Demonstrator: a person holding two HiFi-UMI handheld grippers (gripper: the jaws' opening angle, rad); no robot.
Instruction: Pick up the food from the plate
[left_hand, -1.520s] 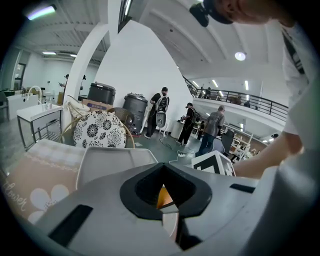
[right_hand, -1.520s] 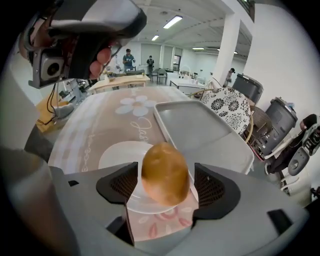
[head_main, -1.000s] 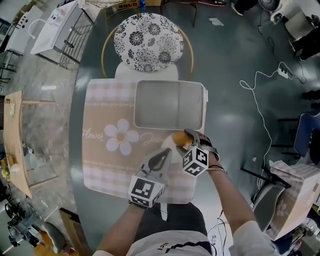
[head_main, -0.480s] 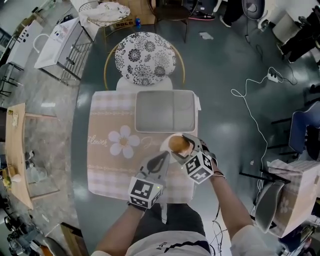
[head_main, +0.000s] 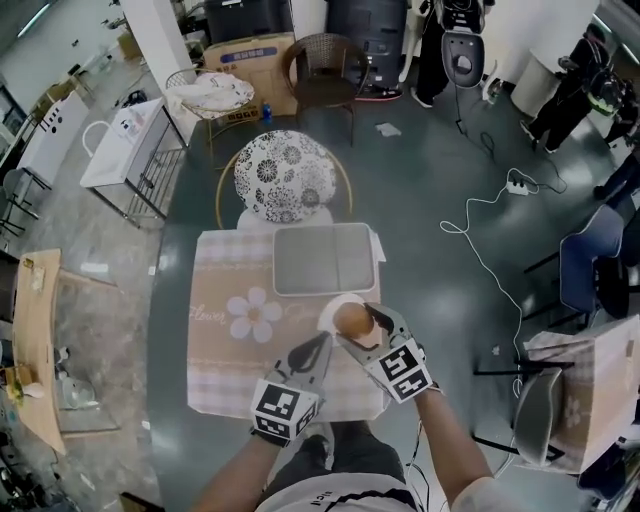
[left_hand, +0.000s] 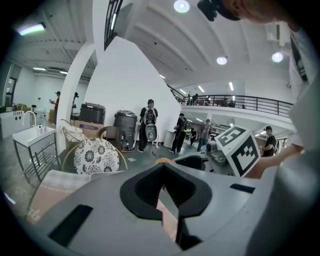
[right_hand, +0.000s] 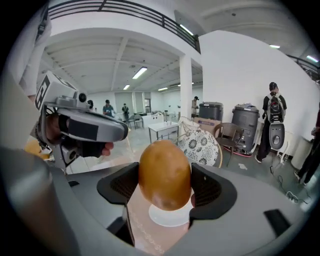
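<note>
A brown, egg-shaped piece of food (right_hand: 164, 172) sits between the pads of my right gripper (right_hand: 165, 184), which is shut on it. In the head view the food (head_main: 351, 318) hangs over a small white plate (head_main: 330, 303), held by the right gripper (head_main: 356, 323). Below the food, the right gripper view shows the bare plate (right_hand: 170, 216). My left gripper (head_main: 318, 351) hovers just left of it, over the placemat, jaws together with nothing in them. In the left gripper view its pads (left_hand: 176, 192) meet, and the right gripper's marker cube (left_hand: 239, 150) shows beyond.
A grey rectangular tray (head_main: 320, 260) lies on the pink flower placemat (head_main: 232, 345) beyond the plate. A chair with a black-and-white patterned cushion (head_main: 284, 176) stands at the table's far edge. A white cable (head_main: 480, 240) runs across the floor on the right.
The right gripper has lifted the food up off the plate toward the camera. The head view has pulled back and shows more of the room. The left gripper has hardly moved.
</note>
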